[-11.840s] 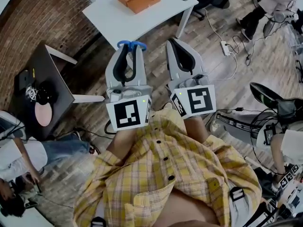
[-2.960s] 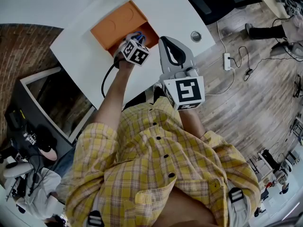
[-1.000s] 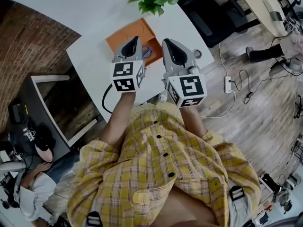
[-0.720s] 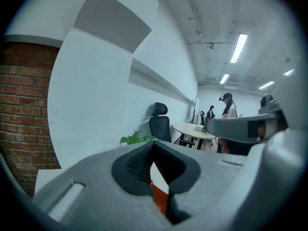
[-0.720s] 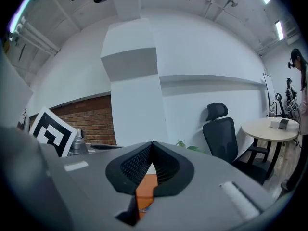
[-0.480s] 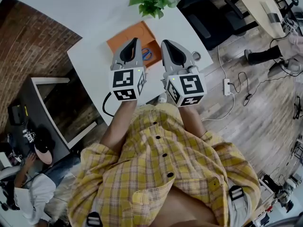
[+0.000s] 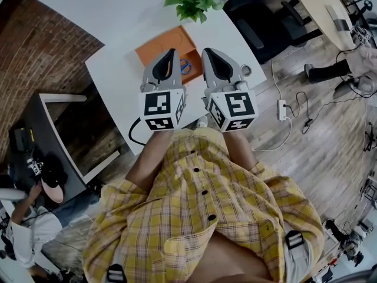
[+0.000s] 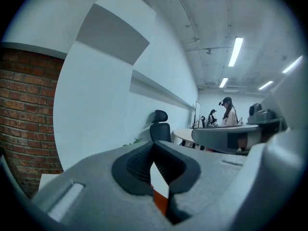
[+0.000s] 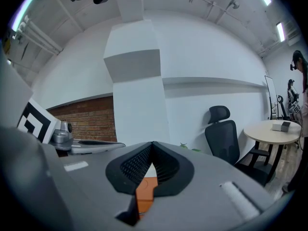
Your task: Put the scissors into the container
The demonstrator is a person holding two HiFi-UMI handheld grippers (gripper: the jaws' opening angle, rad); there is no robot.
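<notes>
The orange container (image 7: pixel 165 43) sits on the white table (image 7: pixel 115 69), near the far edge. Blue-handled scissors (image 7: pixel 187 65) lie inside it, partly hidden behind my grippers. My left gripper (image 7: pixel 172 52) hovers over the container's near side, shut with nothing in it. My right gripper (image 7: pixel 206 52) is level with it just to the right, also shut and empty. In the left gripper view the left gripper (image 8: pixel 154 144) has its jaws closed tip to tip, with a sliver of the orange container (image 8: pixel 161 201) below. The right gripper (image 9: pixel 153 144) shows the same over the container (image 9: pixel 144 189).
A potted plant (image 7: pixel 191 2) stands at the table's far edge behind the container. A small round disc (image 7: pixel 245 69) lies on the table's right corner. A black office chair (image 7: pixel 253 16) is at right, a power strip (image 7: pixel 281 108) on the floor, a dark desk (image 7: pixel 50 140) at left.
The left gripper carried the scissors to the container, let them go inside, and drew back shut. Over the last second both grippers shifted slightly towards me.
</notes>
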